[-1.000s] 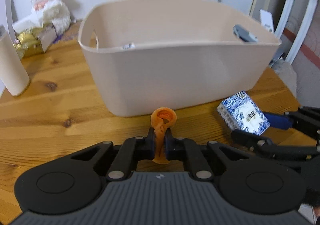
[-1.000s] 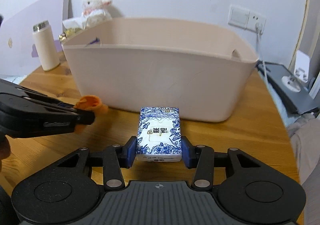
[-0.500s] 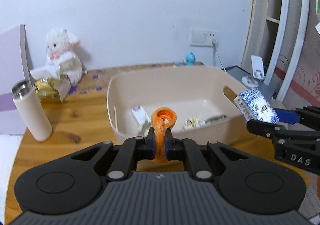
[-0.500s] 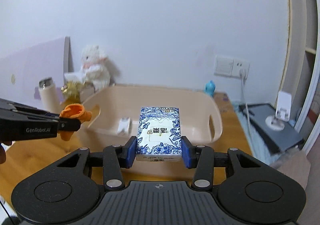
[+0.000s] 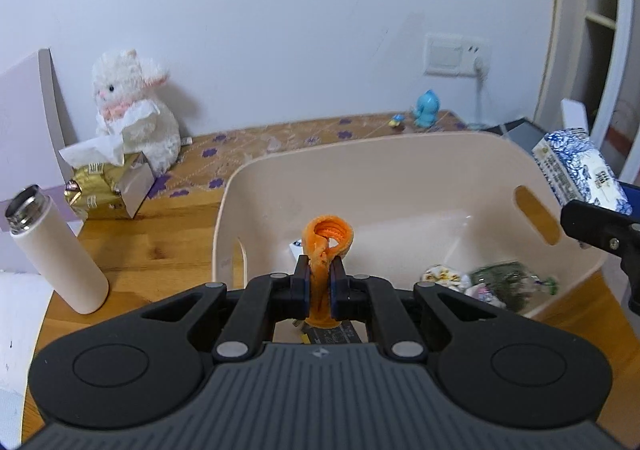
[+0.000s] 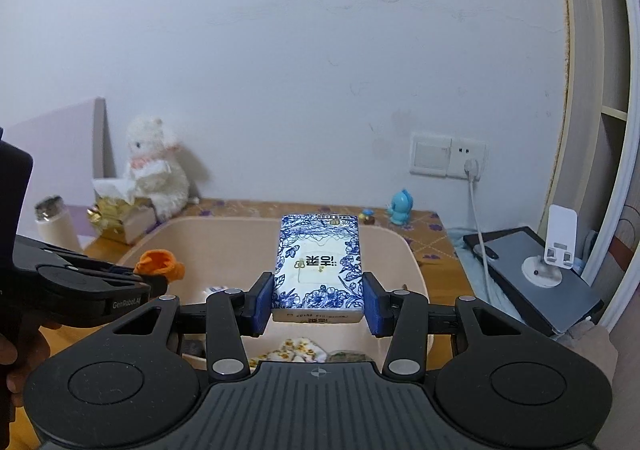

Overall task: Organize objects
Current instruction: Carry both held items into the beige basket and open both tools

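Item held, left: the left gripper (image 5: 320, 286) is clamping a small orange ribbed fabric loop (image 5: 326, 246), jaws narrow and pinching its lower half, and is hanging over the near-left part of a beige rounded plastic bin with slot handles (image 5: 400, 157). Item held, right: the right gripper (image 6: 318, 300) is gripping a blue-and-white floral tissue packet (image 6: 318, 266) across its width, jaws fairly wide, and is hovering above the bin's right rim. Bin contents: a small white box, a floral wrapped piece and a green crinkled packet (image 5: 508, 282) are lying on the floor of it. Handling note: each load should probably be brought lower into the bin before the jaws part, the fabric aimed at the bare floor on the left and the packet released flat so that it is not landing on the wrappers. Surface: a knotty pine wooden table (image 5: 140, 250), carrying a cream steel-topped flask (image 5: 56, 250) at near left. Room: a white plush toy (image 5: 136, 109), a gold tissue box (image 5: 108, 185) and a blue figurine (image 5: 428, 107) are sitting far, along a white wall with a switch and socket plate (image 5: 454, 55).
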A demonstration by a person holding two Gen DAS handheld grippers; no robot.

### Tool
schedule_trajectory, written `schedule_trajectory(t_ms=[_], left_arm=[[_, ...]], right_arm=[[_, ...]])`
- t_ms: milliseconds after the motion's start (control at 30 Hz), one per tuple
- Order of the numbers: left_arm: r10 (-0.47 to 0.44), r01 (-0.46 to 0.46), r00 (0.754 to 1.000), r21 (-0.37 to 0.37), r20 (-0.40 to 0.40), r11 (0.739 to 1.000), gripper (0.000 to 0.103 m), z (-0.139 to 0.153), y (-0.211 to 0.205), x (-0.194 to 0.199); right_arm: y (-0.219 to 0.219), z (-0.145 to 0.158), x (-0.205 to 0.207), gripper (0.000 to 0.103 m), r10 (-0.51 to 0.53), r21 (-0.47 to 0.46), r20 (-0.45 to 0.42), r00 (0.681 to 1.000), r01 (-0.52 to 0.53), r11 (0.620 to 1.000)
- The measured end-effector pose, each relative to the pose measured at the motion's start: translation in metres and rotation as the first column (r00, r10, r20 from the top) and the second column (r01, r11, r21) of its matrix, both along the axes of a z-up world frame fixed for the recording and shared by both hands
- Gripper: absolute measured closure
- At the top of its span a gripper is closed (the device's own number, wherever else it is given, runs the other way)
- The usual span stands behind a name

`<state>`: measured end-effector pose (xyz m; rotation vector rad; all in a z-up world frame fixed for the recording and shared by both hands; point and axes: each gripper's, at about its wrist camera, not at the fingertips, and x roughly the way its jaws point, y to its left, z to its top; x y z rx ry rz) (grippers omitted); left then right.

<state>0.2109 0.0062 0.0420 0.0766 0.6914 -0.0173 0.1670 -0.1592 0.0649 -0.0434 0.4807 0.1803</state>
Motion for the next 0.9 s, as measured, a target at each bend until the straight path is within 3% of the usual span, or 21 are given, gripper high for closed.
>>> schedule_trajectory(t_ms=[267, 467, 500, 533, 600, 667, 700, 767, 900], left_arm=[[0.012, -0.010, 0.993, 0.010, -0.118, 1.000, 0.092, -0.029, -0.001, 0.027], [0.009, -0.008, 0.987, 0.010, -0.157, 1.000, 0.090, -0.038, -0.001, 0.031], [0.011, -0.010, 0.988, 0.005, -0.157, 1.000, 0.089, -0.038, -0.001, 0.031], [0.010, -0.011, 0.987, -0.002, -0.159, 1.000, 0.087, -0.038, -0.002, 0.030], [0.007, -0.009, 0.986, -0.013, -0.166, 1.000, 0.072, -0.036, -0.004, 0.029], [-0.006, 0.004, 0.989, -0.012, -0.148, 1.000, 0.053, -0.031, -0.007, 0.025], [-0.010, 0.009, 0.990, -0.008, -0.140, 1.000, 0.049, -0.028, -0.010, 0.023], [-0.007, 0.007, 0.992, 0.004, -0.124, 1.000, 0.018, -0.021, -0.015, 0.018], [-0.004, 0.005, 0.997, 0.012, -0.076, 1.000, 0.013, -0.006, -0.020, 0.005]], right_arm=[[0.004, -0.032, 0.036, 0.060, -0.045, -0.039, -0.105, 0.993, 0.041, 0.998], [0.004, -0.050, 0.051, 0.060, -0.062, -0.060, -0.172, 0.983, 0.053, 0.997], [0.004, -0.051, 0.051, 0.059, -0.063, -0.058, -0.181, 0.982, 0.054, 0.997], [0.004, -0.052, 0.052, 0.050, -0.064, -0.055, -0.187, 0.980, 0.055, 0.997], [0.002, -0.050, 0.049, 0.050, -0.064, -0.048, -0.184, 0.981, 0.056, 0.997], [0.000, -0.046, 0.045, 0.044, -0.067, -0.052, -0.169, 0.983, 0.059, 0.997], [-0.001, -0.043, 0.042, 0.038, -0.067, -0.051, -0.160, 0.985, 0.059, 0.997], [-0.004, -0.036, 0.036, 0.029, -0.074, -0.048, -0.144, 0.987, 0.067, 0.997], [-0.013, -0.025, 0.024, 0.021, -0.086, -0.016, -0.131, 0.988, 0.084, 0.996]])
